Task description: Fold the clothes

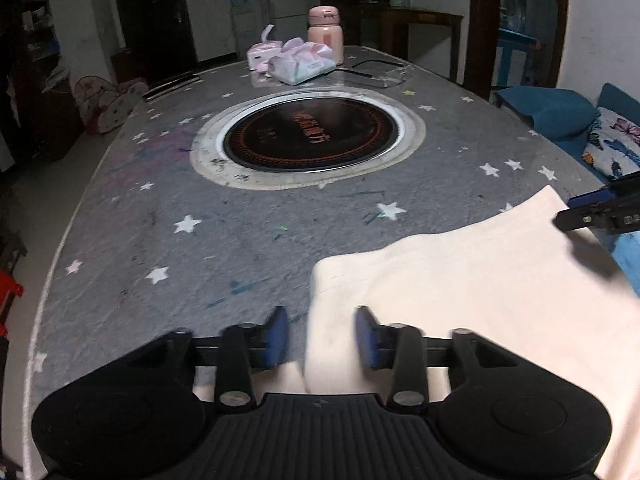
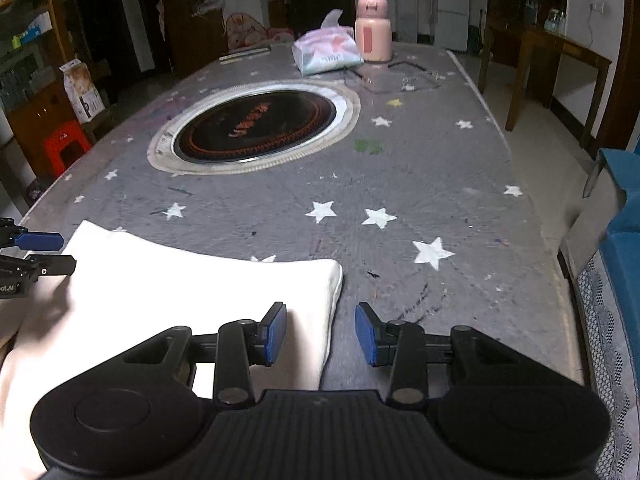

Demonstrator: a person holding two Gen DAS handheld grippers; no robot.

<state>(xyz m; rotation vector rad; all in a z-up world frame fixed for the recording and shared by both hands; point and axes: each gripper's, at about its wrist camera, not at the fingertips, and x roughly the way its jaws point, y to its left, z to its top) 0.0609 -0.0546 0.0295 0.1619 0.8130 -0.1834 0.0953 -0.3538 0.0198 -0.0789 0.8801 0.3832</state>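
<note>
Garment (image 1: pixel 460 300), pale and already doubled over, lies at the near end of the star-print table (image 1: pixel 200 240), clear of the round cooktop (image 1: pixel 310 138), probably so there's flat room to fold. Left gripper (image 1: pixel 322 336) straddles one edge, right gripper (image 2: pixel 320 334) the other, both part-open, gripping nothing.

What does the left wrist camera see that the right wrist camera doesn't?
Only the left wrist view shows the butterfly-print cushion and a second, small pink tissue pack. Only the right wrist view shows the orange plastic stool and the brown wooden side table. Both show the white folded cloth, the grey star-patterned tablecloth, the round black cooktop and the pink bottle.
</note>
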